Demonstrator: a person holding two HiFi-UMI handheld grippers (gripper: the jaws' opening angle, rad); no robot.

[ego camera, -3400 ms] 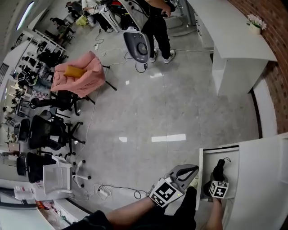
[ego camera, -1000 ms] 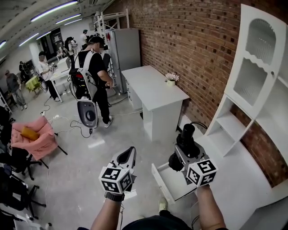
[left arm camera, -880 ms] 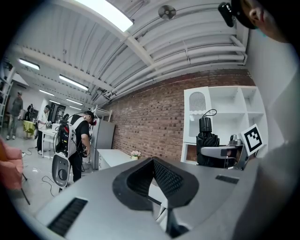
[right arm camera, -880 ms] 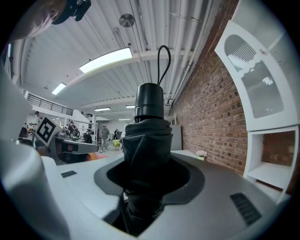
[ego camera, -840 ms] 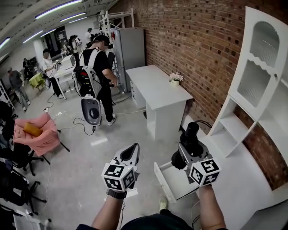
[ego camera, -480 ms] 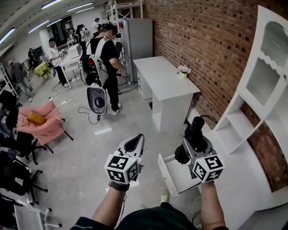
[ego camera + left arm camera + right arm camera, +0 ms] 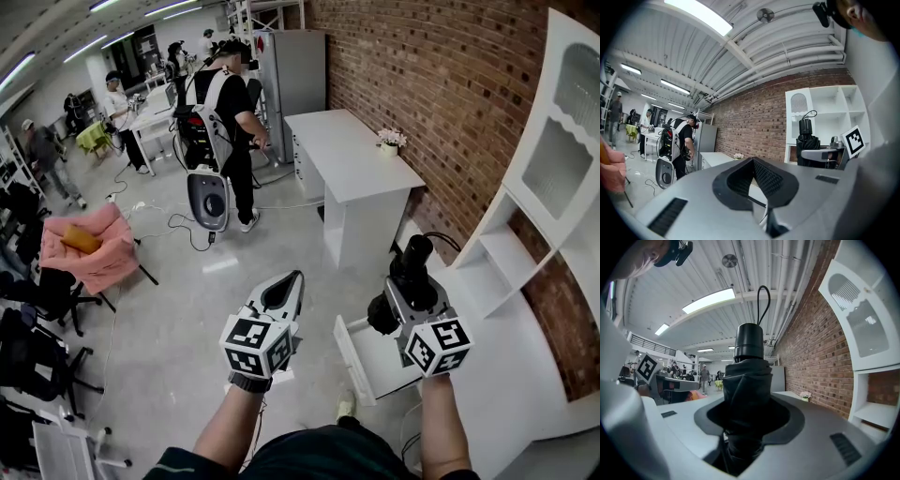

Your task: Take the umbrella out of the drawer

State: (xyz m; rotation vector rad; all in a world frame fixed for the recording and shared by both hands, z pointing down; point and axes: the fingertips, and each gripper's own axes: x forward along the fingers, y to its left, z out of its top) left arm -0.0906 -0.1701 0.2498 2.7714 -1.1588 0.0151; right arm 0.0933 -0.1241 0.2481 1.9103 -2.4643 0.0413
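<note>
The white cabinet has its drawer pulled open. The folded black umbrella is above that drawer and clear of it, lying level and clamped round its middle by the right gripper. The taking-out looks essentially done. I judge the next move calls only for carrying the umbrella away from the drawer to a resting place. The left gripper, out to the left of the drawer, has its jaws together on nothing. The right gripper covers part of the drawer's floor, so anything else inside is unclear. The umbrella's lower end is buried between the jaws, leaving only its cap and 1 thin cord loop showing.
</note>
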